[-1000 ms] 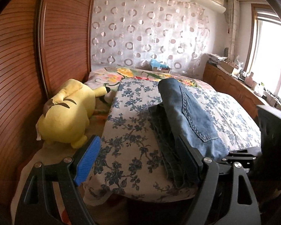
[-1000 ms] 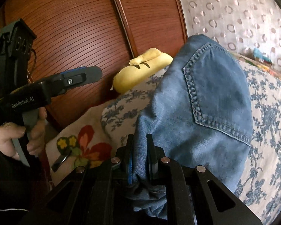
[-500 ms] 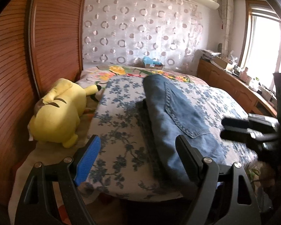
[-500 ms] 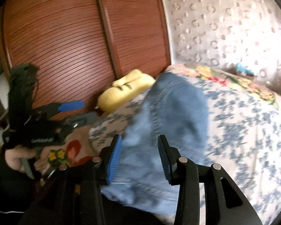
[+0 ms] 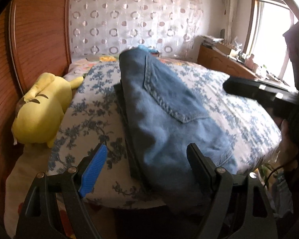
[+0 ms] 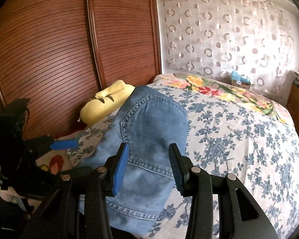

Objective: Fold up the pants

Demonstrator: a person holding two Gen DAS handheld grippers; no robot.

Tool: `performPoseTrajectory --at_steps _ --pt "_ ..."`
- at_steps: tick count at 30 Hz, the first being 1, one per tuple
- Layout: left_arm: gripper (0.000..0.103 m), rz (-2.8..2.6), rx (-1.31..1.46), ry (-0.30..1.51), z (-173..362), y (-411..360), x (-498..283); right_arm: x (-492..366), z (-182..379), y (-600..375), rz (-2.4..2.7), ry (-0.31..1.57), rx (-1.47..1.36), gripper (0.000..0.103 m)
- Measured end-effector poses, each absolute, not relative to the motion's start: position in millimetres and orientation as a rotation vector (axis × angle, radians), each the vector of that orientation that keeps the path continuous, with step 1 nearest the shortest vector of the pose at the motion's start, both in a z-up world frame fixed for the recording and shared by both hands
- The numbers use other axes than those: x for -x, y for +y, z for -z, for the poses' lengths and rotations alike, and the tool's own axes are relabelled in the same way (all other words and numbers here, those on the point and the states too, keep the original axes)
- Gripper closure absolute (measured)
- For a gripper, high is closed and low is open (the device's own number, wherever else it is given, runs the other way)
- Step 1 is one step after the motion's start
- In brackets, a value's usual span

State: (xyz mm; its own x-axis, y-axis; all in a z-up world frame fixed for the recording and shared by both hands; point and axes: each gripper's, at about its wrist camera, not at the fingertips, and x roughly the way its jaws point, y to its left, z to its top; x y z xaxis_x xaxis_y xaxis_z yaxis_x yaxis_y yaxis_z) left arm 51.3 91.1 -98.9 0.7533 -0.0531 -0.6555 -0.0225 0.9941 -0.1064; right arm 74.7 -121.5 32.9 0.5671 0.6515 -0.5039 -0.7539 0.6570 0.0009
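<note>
Denim pants (image 6: 149,131) folded, pocket up, on floral bedspread (image 6: 239,139), left tongs (image 5: 145,169) spread, right tongs (image 6: 147,167) opening, clear of cloth

No text, label, brand, number or sign can be read anywhere in either view.

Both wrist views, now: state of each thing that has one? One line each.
jeans: folded, back pocket up, lying on the bed, not gripped
left gripper: open, empty, by the jeans' near end
right gripper: jaws opening, nothing pinched, over the jeans
plush toy: lying on its side by the wardrobe
wardrobe doors: closed
floral bedspread: spread flat
</note>
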Motion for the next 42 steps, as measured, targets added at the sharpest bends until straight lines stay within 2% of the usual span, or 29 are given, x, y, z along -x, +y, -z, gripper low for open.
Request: performPoseTrajectory --at_steps 2,5,21,30,35,42 --pt "0.020 0.013 0.113 0.735 105.0 91.9 -53.5 -77.6 -33.8 -125.4 -0.834 0.496 0.221 0.050" --pt "0.020 0.010 0.126 0.753 114.2 94.4 -54.2 -82.5 -33.9 -127.3 -0.832 0.494 0.219 0.048" --pt "0.020 0.015 0.149 0.746 122.4 97.0 -52.0 -124.9 -33.9 -108.4 -0.791 0.519 0.236 0.046" --pt "0.020 0.022 0.155 0.737 122.3 95.9 -48.8 -178.0 -8.1 -64.1 -0.787 0.657 0.247 0.045" --pt "0.020 0.027 0.169 0.736 124.2 98.8 -49.0 -188.7 3.7 -50.3 -0.770 0.701 0.272 0.033" --pt "0.020 0.029 0.167 0.724 122.6 99.6 -48.3 -207.1 9.1 -56.1 -0.833 0.778 0.192 0.029"
